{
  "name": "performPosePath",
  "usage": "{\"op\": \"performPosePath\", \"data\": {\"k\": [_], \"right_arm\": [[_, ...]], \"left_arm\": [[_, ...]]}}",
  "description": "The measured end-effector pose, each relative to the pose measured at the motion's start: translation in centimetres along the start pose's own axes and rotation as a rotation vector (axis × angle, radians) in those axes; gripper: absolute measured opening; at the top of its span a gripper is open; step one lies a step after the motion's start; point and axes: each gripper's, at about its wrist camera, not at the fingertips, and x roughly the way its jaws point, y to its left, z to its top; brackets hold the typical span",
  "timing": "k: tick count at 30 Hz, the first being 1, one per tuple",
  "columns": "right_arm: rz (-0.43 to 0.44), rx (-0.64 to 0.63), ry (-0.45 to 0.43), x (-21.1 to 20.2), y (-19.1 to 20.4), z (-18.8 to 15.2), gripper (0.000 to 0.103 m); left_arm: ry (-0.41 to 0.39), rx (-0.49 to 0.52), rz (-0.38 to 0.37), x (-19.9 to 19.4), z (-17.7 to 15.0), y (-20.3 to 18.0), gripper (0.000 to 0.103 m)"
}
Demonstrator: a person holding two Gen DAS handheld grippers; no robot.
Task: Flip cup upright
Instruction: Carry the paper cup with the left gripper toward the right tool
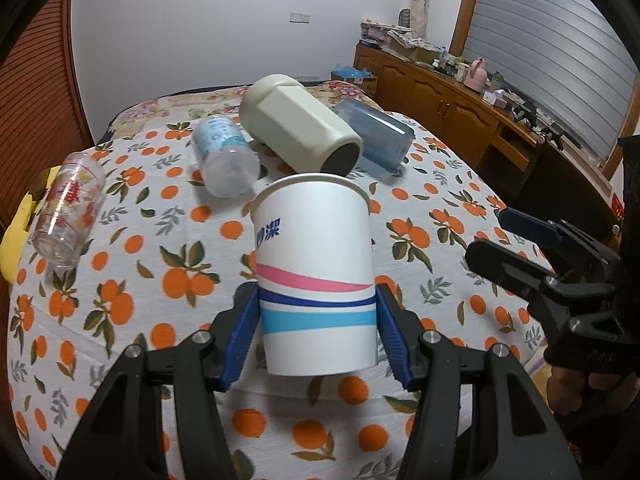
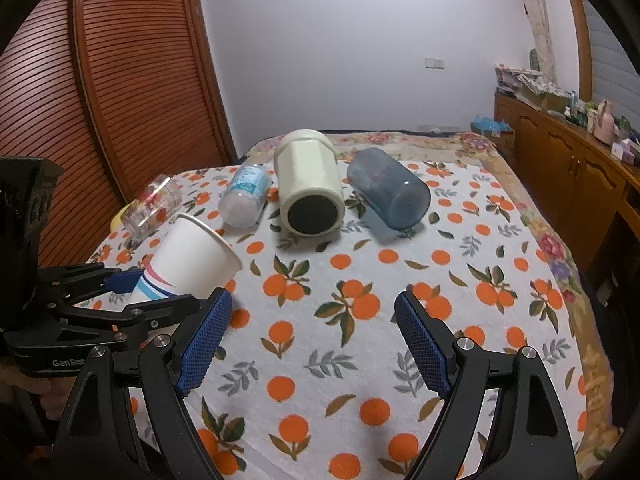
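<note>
My left gripper (image 1: 318, 316) is shut on a white paper cup (image 1: 316, 276) with pink and blue stripes, its blue pads pressing the lower sides. The cup is rim-up and tilted, held above the orange-print cloth (image 1: 140, 280). In the right wrist view the same cup (image 2: 192, 264) leans to the right in the left gripper (image 2: 132, 292). My right gripper (image 2: 312, 320) is open and empty over the cloth (image 2: 360, 340); it shows at the right edge of the left wrist view (image 1: 496, 236).
Lying on their sides at the back are a clear printed glass (image 2: 154, 206), a plastic bottle (image 2: 244, 194), a cream mug (image 2: 308, 188) and a blue tumbler (image 2: 390, 194). A wooden sideboard (image 2: 560, 168) stands right; a slatted door (image 2: 100, 100) left.
</note>
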Motion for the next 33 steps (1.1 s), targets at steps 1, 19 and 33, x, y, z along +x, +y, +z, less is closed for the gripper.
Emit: {"op": "performPosePath", "data": {"k": [1, 19, 33], "right_arm": [[-0.001, 0.001, 0.002, 0.0, -0.1, -0.1, 0.085], [0.002, 0.010, 0.017, 0.1, -0.1, -0.6, 0.085], [0.017, -0.005, 0.044, 0.2, 2.2, -0.2, 0.085]], "left_arm": [[0.001, -0.002, -0.003, 0.1, 0.0, -0.2, 0.057], [0.016, -0.025, 0.009, 1.0, 0.1, -0.2, 0.064], [-0.057, -0.057, 0.026, -3.0, -0.2, 2.0, 0.073]]}}
